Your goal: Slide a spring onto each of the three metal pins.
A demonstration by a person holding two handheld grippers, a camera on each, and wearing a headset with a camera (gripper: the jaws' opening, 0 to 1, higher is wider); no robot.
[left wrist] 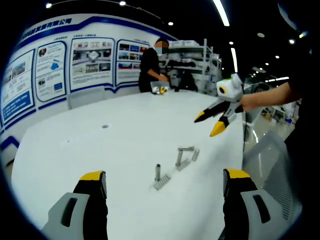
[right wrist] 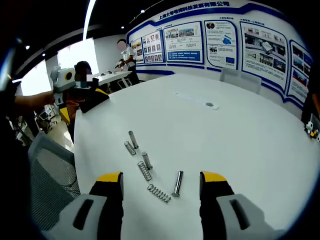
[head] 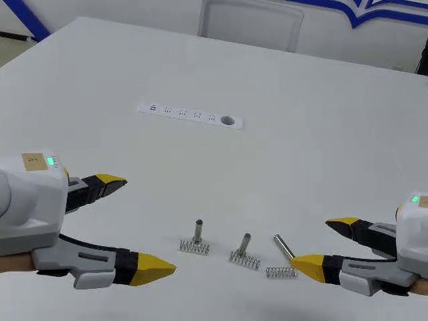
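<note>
pins: three short grey metal pins [head: 198,231], low centre of the head view; two stand upright, the right one lies flat.
springs: three small wire springs [head: 194,247] lie on their sides, one just beside each pin.
table: white table [head: 321,147] bears them all.
left gripper: left gripper [head: 147,224] at lower left, jaws spread, holding nothing.
right gripper: right gripper [head: 311,242] at lower right, jaws apart and empty, its lower tip near the rightmost spring.

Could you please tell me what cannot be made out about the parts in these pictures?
Left gripper view: the farthest pin and spring run together, too small to separate.
Head view: the right gripper is cut off by the right edge.
Head view: the power strip markings are too small.
</note>
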